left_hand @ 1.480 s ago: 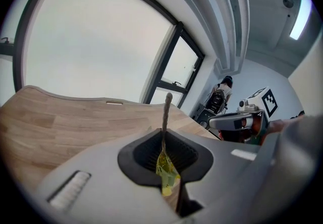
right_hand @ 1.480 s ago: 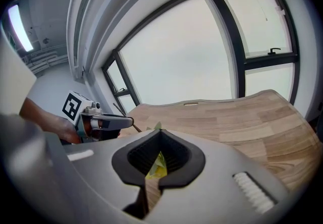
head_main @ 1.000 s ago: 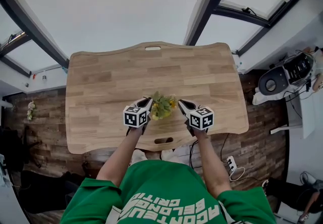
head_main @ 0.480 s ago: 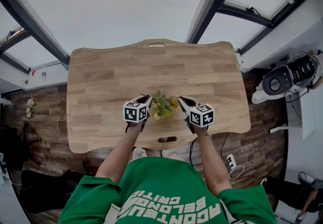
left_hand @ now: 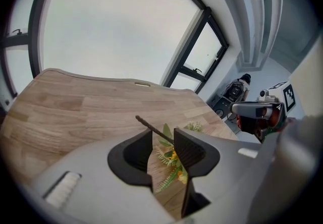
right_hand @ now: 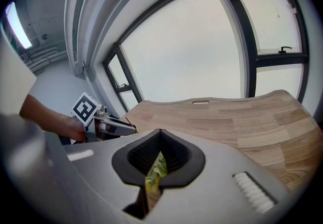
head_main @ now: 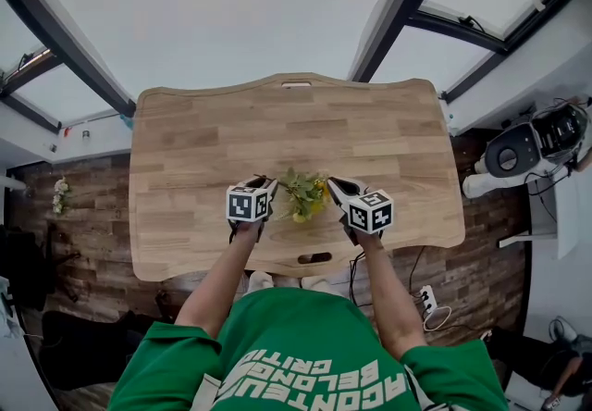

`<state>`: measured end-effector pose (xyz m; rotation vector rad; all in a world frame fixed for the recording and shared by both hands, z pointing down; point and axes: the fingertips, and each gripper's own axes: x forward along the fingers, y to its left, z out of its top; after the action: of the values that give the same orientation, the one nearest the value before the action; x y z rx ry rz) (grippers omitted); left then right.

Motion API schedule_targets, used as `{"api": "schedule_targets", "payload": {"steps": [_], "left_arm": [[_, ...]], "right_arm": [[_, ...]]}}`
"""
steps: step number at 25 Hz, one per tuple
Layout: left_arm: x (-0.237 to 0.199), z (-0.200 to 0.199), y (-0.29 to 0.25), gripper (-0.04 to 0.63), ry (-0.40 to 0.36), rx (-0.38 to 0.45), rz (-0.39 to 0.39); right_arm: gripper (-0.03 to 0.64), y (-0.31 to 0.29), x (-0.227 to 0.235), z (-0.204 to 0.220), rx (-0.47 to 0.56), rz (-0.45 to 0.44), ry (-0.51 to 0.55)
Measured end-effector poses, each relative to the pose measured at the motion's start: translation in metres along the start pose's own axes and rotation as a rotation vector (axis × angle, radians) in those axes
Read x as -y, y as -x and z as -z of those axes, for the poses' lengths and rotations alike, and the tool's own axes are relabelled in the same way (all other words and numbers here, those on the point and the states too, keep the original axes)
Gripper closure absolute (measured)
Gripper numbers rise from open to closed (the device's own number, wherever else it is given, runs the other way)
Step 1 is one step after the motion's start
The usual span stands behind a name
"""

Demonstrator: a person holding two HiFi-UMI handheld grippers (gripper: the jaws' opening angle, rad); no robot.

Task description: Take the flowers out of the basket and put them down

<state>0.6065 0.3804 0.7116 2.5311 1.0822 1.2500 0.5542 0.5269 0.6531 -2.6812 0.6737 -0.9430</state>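
head view: the flowers (head_main: 303, 194) sit low at the frame's centre over the wooden table (head_main: 213, 141), between both grippers. the left gripper (head_main: 269, 183) has just been opening its jaws, the stem (left_hand: 151, 126) loose between them — the right gripper (head_main: 334, 185) pinches a yellow-green leaf (right_hand: 157, 167).

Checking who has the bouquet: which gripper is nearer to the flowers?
Right. The right gripper is shut on a leaf of the flowers. The left gripper, on their other side, has just been opening its jaws; the brown stem lies between them, unclamped.
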Motion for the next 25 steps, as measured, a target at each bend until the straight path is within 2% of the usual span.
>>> {"api": "schedule_targets", "payload": {"steps": [4,8,18,25], "left_arm": [[-0.014,0.007,0.008,0.458,0.031,-0.024,-0.031],[-0.029,0.005,0.019,0.474,0.041,-0.012,-0.066],[-0.037,-0.02,0.046,0.573,0.038,0.09,-0.098],[-0.017,-0.039,0.066,0.578,-0.014,0.187,-0.062]], "right_arm": [[0.611,-0.005,-0.006,-0.001,0.002,-0.011,0.002],[0.611,-0.009,-0.012,-0.003,0.006,-0.019,0.006],[0.611,-0.013,-0.027,-0.009,0.016,-0.04,0.023],[0.611,-0.006,-0.035,-0.016,0.042,-0.053,0.043]]}}
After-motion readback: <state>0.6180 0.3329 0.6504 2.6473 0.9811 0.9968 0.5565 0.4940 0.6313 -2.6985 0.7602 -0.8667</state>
